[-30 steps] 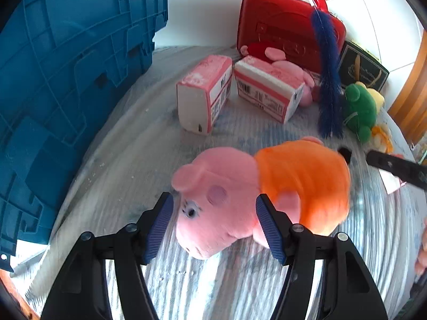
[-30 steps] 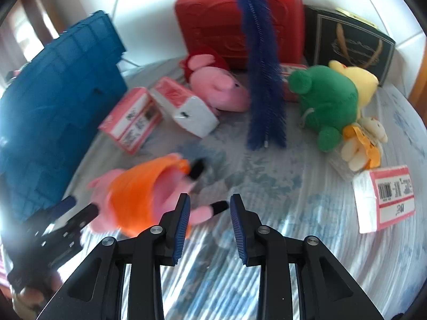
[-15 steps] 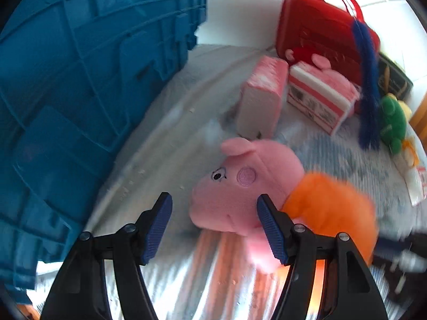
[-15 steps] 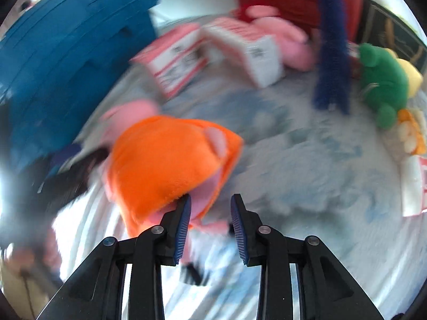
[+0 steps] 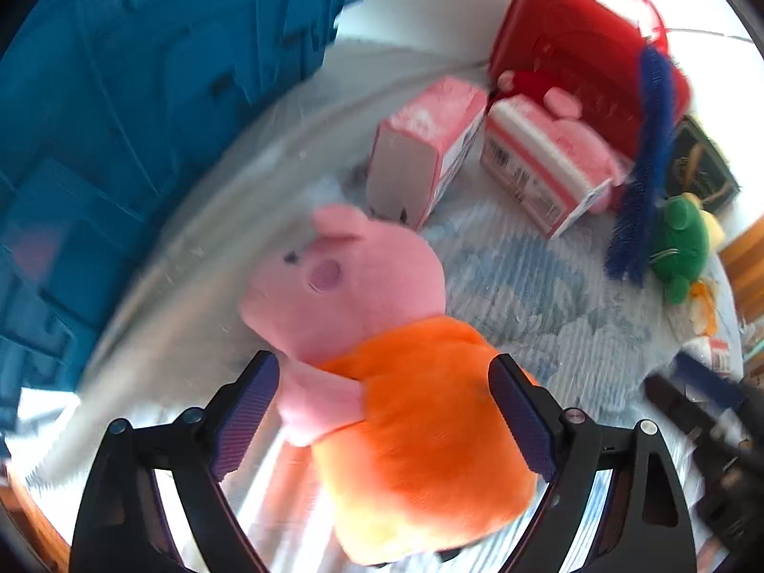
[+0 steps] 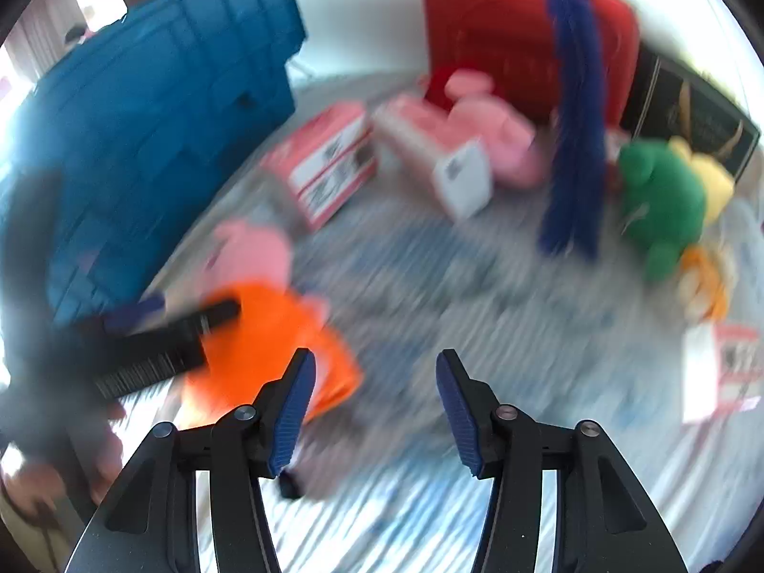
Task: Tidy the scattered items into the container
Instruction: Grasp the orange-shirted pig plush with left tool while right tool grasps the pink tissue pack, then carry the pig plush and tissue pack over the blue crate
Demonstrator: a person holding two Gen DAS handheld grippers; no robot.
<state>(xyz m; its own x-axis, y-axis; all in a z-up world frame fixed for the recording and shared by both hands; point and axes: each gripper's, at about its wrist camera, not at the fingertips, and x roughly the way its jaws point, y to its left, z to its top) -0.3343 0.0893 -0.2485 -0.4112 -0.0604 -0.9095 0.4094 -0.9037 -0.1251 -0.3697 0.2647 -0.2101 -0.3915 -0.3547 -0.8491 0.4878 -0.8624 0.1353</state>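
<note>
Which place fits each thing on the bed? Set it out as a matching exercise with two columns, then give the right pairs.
Things:
1. pink pig plush in the orange dress
2. blue crate
3. red case
4. green frog plush

Places:
A. at the far right, beside the blue feather duster
B. along the left side of the bed
C. at the back, upright behind the pink cartons
D. between the fingers of the left gripper

Pairs: 1-D, 2-B, 3-C, 4-A
</note>
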